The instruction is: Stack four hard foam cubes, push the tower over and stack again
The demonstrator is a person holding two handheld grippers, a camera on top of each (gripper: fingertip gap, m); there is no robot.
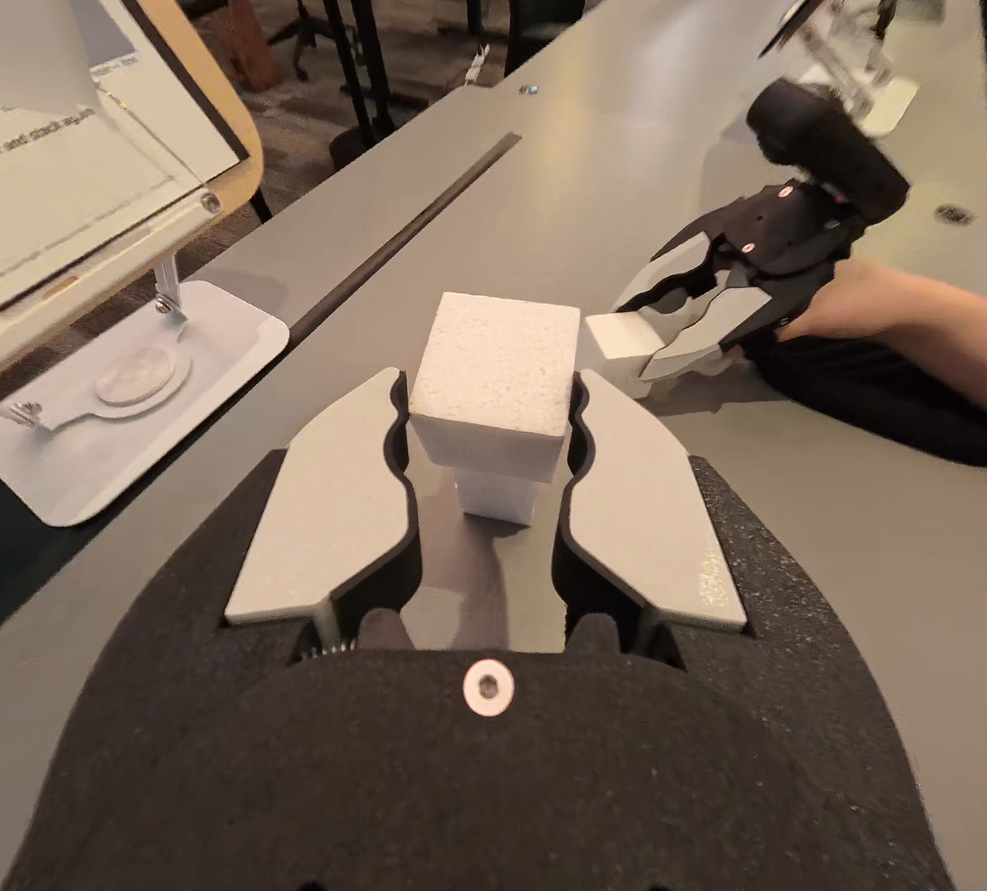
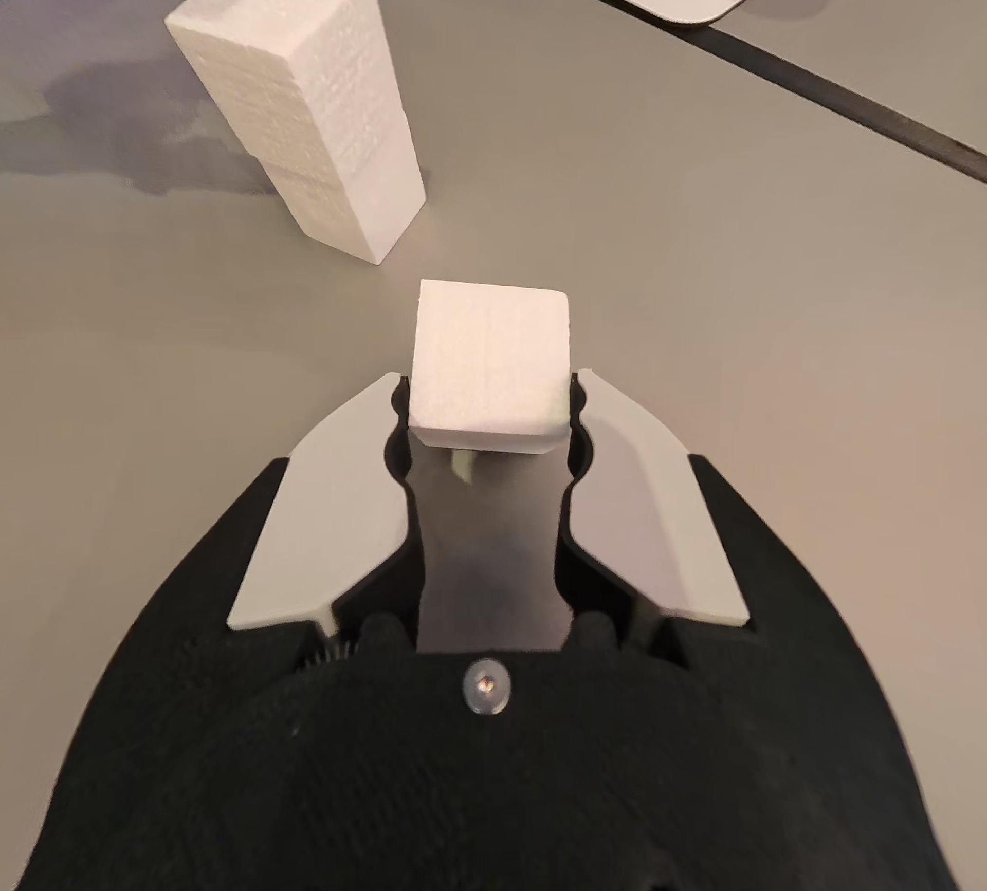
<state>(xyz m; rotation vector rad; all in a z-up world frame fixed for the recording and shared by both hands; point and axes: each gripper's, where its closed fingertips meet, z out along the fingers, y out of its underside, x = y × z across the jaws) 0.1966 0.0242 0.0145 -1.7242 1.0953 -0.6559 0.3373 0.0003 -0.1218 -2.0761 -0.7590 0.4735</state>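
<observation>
over on the left a sign stand (image 1: 107, 128) leans back on its white base plate (image 1: 149, 385), holding a printed sheet in a tan frame, set on the grey table (image 1: 587, 171) beside a dark slot that runs away across the top. next along is the left gripper (image 1: 488, 377), looking steeply down onto the tower of white foam cubes (image 2: 299, 107). its grey fingers (image 1: 331, 491) are spread about a cube's width and sit either side of the top cube (image 1: 496, 358) in its own view, with a lower cube (image 1: 496, 497) showing small beneath. from the other camera the tower stands free with nothing touching it, so that claw is apart and empty. the seams in the tower are faint and i would not swear to how many cubes are in it. to the right of the tower, near but not touching it, a single foam cube (image 2: 488, 363) sits low at the table, and the right gripper (image 2: 488, 377) has its fingertips on both sides of it, black inner edges right up against the cube's faces. whether it is really pinching or only bracketing the cube i cannot tell, since the gap matches the other claw's. a person's hand (image 1: 854, 299) grips the right tool at the far right, forearm lying low along the table.
</observation>
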